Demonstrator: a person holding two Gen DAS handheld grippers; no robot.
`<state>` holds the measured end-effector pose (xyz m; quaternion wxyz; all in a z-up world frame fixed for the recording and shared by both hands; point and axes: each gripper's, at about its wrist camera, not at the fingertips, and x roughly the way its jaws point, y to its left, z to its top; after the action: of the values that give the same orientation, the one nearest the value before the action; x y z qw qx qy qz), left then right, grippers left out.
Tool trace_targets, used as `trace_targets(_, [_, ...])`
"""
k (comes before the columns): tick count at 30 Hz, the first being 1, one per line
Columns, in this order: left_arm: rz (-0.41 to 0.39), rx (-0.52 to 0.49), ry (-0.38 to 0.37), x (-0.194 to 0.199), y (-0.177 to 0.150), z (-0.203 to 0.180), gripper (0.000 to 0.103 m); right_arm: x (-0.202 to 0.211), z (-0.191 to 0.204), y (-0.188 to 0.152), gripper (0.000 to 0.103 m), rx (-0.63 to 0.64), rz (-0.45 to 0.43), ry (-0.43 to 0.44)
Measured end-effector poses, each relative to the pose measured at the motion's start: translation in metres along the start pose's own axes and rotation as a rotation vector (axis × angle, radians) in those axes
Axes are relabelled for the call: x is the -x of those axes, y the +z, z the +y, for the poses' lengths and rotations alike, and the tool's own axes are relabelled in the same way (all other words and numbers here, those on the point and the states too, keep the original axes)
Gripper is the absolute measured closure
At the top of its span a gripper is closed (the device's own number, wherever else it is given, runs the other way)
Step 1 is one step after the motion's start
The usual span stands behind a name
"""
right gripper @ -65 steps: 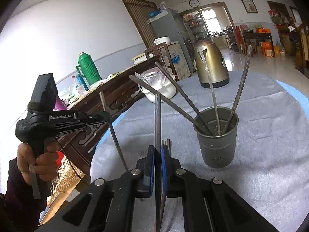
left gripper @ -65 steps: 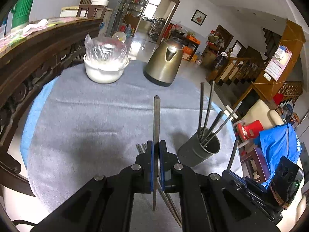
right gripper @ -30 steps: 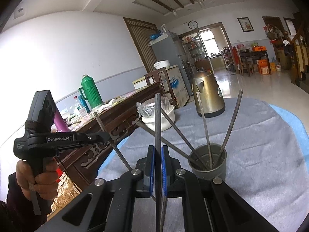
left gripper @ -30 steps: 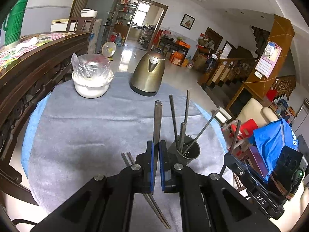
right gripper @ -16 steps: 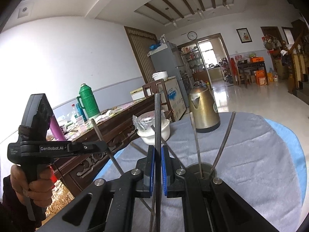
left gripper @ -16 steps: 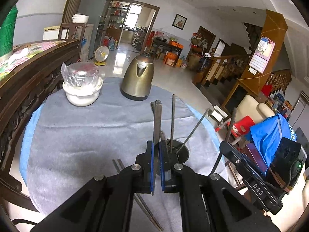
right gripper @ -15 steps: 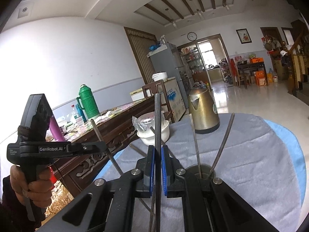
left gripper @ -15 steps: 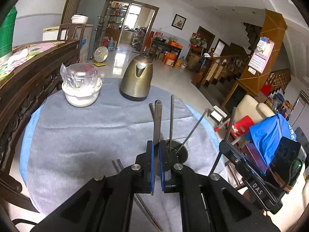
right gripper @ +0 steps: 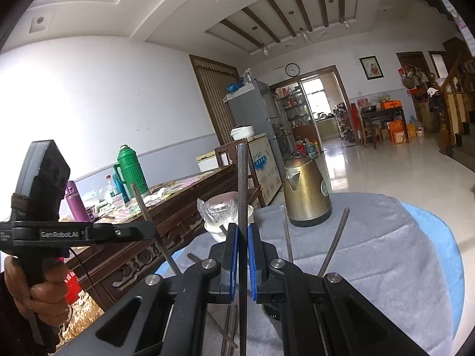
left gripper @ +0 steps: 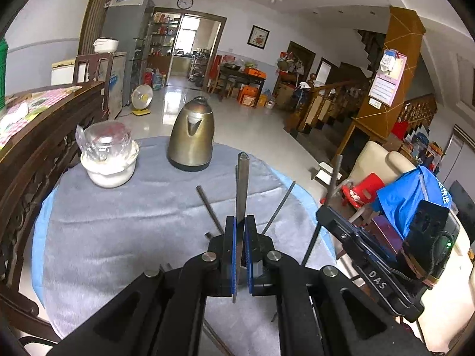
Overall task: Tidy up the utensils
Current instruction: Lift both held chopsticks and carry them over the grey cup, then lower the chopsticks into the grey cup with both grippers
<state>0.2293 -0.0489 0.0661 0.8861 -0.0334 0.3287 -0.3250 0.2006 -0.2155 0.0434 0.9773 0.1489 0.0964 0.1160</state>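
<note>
Left gripper (left gripper: pixel 241 255) clamped tight on one metal chopstick (left gripper: pixel 241 195), tip aimed toward 12 o'clock. Right gripper (right gripper: pixel 243 259) likewise pinching a second chopstick (right gripper: pixel 242 190), held upright. Other chopsticks (left gripper: pixel 209 207) leaning out at 11 and 1 o'clock just behind the left jaws, their holder hidden. Brass-coloured kettle (left gripper: pixel 191 138) at 11 o'clock on the grey tablecloth (left gripper: pixel 118 222), covered white bowl (left gripper: pixel 108 160) at 10 o'clock.

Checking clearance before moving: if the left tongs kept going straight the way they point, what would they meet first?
Probably the grey cloth short of the kettle; the left tongs, shut on a chopstick, aim there, though depth is unclear.
</note>
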Motion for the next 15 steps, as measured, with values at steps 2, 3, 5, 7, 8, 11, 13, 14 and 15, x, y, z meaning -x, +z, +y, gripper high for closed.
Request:
trace_targets(2, [-0.007, -0.011, -0.005, 0.001, 0.004, -0.005, 0.097, -0.001, -0.002, 0.003, 0.096, 0.003, -0.012, -0.009])
trace_targets(3, [-0.010, -0.015, -0.006, 0.001, 0.005, -0.007, 0.097, -0.002, -0.003, 0.005, 0.096, 0.003, -0.018, -0.014])
trace_targets(5, [-0.014, -0.022, -0.012, 0.003, 0.009, -0.010, 0.097, -0.004, -0.006, 0.007, 0.096, -0.001, -0.026, -0.022])
trace_targets(7, [-0.018, -0.028, -0.016, 0.003, 0.011, -0.014, 0.097, -0.006, -0.008, 0.009, 0.096, -0.005, -0.030, -0.030])
trace_targets(8, [-0.021, -0.031, -0.017, 0.003, 0.013, -0.016, 0.097, -0.008, -0.009, 0.010, 0.096, -0.007, -0.032, -0.035])
trace_targets(11, [-0.025, -0.035, -0.026, 0.004, 0.017, -0.020, 0.097, -0.010, -0.011, 0.013, 0.096, -0.013, -0.036, -0.042])
trace_targets(13, [-0.031, -0.043, -0.026, 0.004, 0.020, -0.023, 0.097, -0.011, -0.012, 0.015, 0.096, -0.012, -0.043, -0.048])
trace_targets(14, [-0.032, -0.045, -0.027, 0.003, 0.021, -0.025, 0.097, -0.011, -0.013, 0.015, 0.096, -0.012, -0.047, -0.051])
trace_targets(15, [-0.033, -0.047, -0.029, 0.003, 0.023, -0.027, 0.097, -0.011, -0.014, 0.016, 0.096, -0.013, -0.050, -0.052])
